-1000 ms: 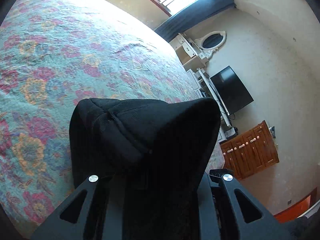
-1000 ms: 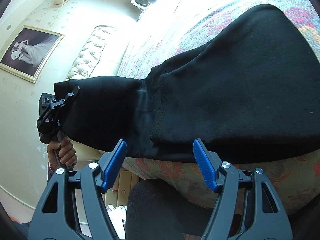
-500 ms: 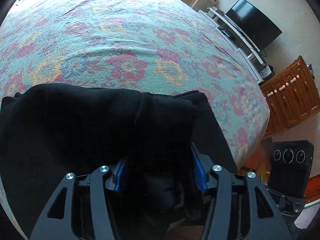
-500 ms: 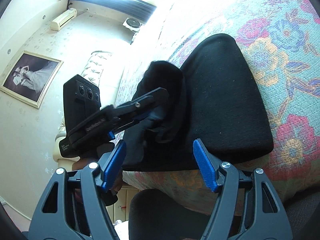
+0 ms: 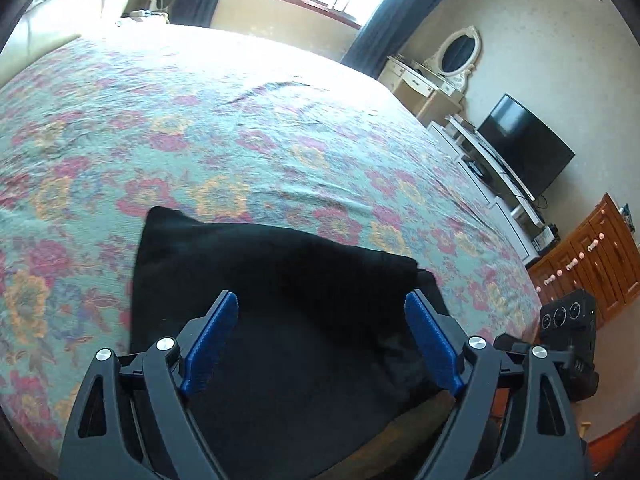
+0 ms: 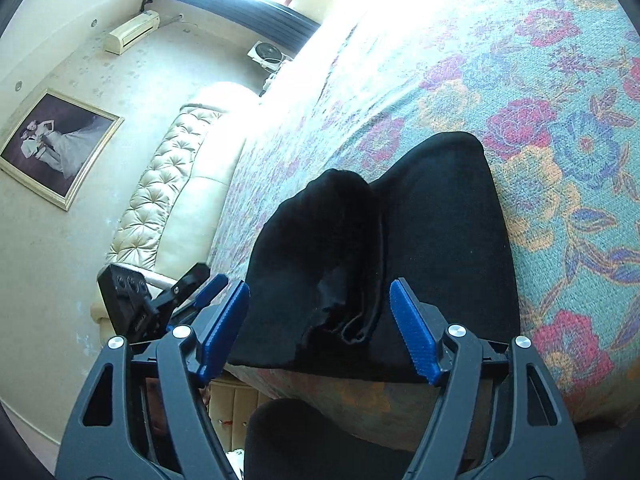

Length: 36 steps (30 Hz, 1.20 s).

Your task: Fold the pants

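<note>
Pants [image 5: 280,300] lie folded on the flowered bedspread [image 5: 240,140]; left gripper [image 5: 322,344], jaws just spread wide, and right gripper [image 6: 320,328] both hover open, holding nothing.

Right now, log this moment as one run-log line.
task: fold pants | pants: folded on floral bedspread near edge | left gripper: just opened, empty | right gripper: open, empty, over pants

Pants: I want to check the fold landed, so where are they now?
The pants lie folded on the floral bedspread at the bed's near edge, low in both wrist views, just ahead of both open grippers.
</note>
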Each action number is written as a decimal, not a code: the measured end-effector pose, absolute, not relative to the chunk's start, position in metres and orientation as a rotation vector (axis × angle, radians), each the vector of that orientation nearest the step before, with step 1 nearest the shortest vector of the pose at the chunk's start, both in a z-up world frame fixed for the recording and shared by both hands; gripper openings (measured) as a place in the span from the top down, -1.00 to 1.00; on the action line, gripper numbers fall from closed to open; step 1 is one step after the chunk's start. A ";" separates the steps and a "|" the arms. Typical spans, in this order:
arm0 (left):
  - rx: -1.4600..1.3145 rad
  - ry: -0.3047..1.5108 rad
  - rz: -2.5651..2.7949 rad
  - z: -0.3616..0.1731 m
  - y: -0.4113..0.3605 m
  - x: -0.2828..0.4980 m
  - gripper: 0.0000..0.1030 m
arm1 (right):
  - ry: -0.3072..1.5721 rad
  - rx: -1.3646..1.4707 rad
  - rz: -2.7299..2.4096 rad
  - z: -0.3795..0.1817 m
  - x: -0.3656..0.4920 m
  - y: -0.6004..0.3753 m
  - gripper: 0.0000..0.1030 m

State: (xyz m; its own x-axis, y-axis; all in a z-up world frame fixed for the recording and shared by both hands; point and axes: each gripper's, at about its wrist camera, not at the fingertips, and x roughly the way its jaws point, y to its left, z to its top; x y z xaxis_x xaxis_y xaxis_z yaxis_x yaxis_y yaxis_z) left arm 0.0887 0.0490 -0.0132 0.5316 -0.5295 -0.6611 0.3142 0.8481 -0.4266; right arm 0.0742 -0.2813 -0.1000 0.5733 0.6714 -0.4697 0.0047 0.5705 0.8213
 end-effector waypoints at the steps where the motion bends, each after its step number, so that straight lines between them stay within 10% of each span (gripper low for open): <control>1: -0.279 0.874 -0.472 -0.019 0.065 0.088 -0.66 | 0.908 0.884 0.450 -0.106 0.082 -0.281 -0.41; 11: -0.541 0.950 -0.335 -0.078 0.154 0.087 -0.66 | 1.093 0.738 0.461 -0.129 0.127 -0.223 -0.37; 14: -0.549 0.962 -0.347 -0.087 0.154 0.088 -0.66 | 1.141 0.680 0.469 -0.133 0.126 -0.208 0.49; 17: -0.544 0.974 -0.362 -0.092 0.150 0.087 -0.66 | 1.138 0.634 0.489 -0.130 0.123 -0.207 0.73; 26: -0.531 0.921 -0.428 -0.070 0.139 0.083 -0.66 | 0.977 0.618 0.534 -0.063 0.103 -0.248 0.75; 36: -0.433 0.957 -0.542 -0.070 0.078 0.089 -0.66 | 1.056 0.743 0.413 -0.132 0.095 -0.325 0.73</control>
